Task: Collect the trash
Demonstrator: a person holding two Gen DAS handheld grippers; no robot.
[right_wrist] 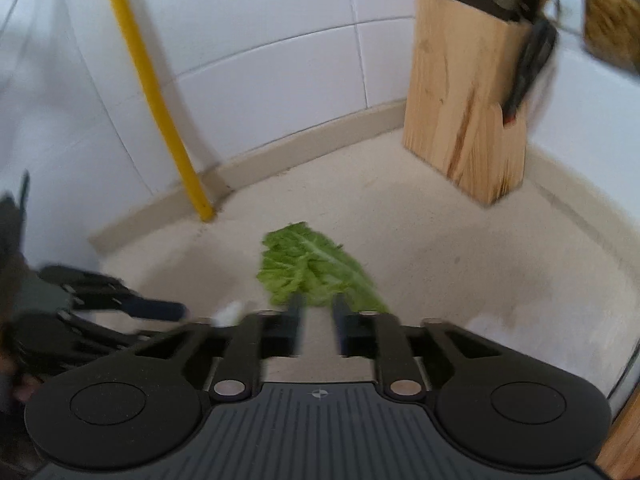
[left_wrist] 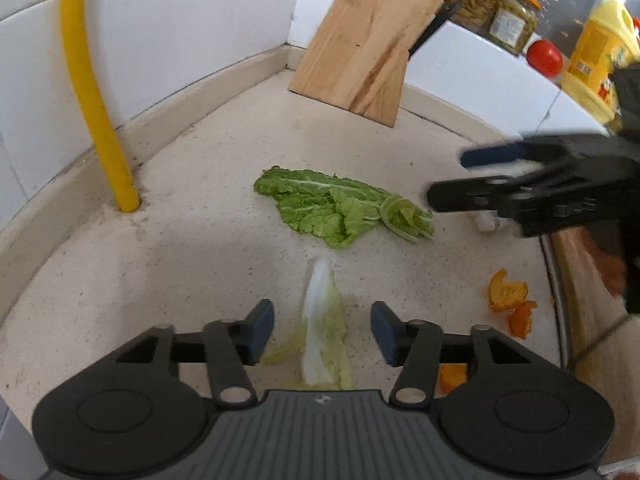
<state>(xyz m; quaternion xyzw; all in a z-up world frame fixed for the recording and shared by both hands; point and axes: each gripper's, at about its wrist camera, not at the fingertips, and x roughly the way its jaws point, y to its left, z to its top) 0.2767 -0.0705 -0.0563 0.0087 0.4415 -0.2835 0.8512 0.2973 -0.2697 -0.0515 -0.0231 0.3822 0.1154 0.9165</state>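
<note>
A pale cabbage leaf (left_wrist: 324,328) lies on the speckled counter between the fingers of my left gripper (left_wrist: 323,334), which is open, with a gap on each side of the leaf. Further back lies a green leaf (left_wrist: 340,204) (right_wrist: 316,268). My right gripper (left_wrist: 446,178) (right_wrist: 318,314) comes in from the right, blurred. It is open, and its fingertips are at the stem end of the green leaf with bare counter between them. Orange peel pieces (left_wrist: 508,296) lie at the right, and one more (left_wrist: 454,376) lies under my left gripper's right finger.
A wooden knife block (left_wrist: 360,40) (right_wrist: 468,120) stands in the back corner. A yellow pipe (left_wrist: 100,120) (right_wrist: 160,112) rises from the counter on the left. Jars (left_wrist: 512,20), a tomato (left_wrist: 544,58) and a yellow bottle (left_wrist: 600,60) sit on a ledge. A metal rim (left_wrist: 556,280) borders the right.
</note>
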